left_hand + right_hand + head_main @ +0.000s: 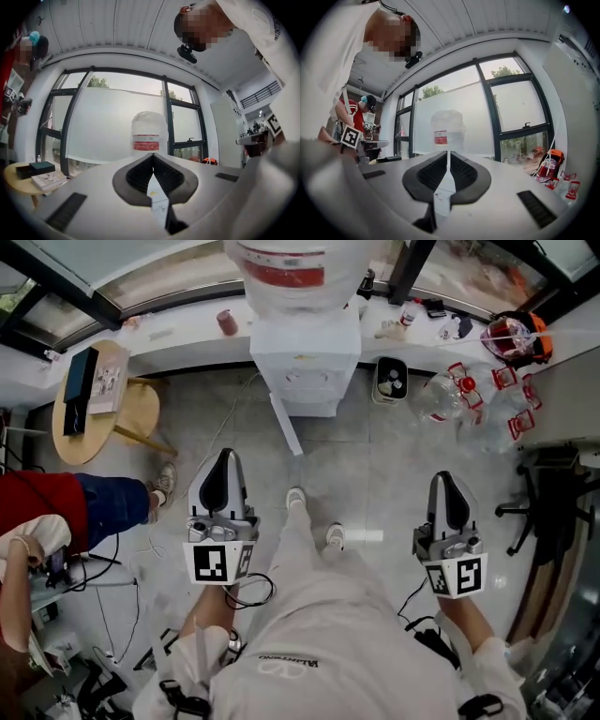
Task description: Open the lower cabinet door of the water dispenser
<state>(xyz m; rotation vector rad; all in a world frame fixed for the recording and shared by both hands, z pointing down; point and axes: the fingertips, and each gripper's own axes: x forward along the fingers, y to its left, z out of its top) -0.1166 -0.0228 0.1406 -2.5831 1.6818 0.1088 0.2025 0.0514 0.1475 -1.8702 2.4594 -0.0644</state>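
hanging well short of the cabinet door (286, 425): left gripper (225, 456), right gripper (448, 478), both clenched

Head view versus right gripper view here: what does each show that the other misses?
Head view only: the lower cabinet door of the dispenser, swung open, and the wearer's shoes. Right gripper view only: the ceiling and the trees outside. Both: the water bottle on top of the dispenser and the person in red.
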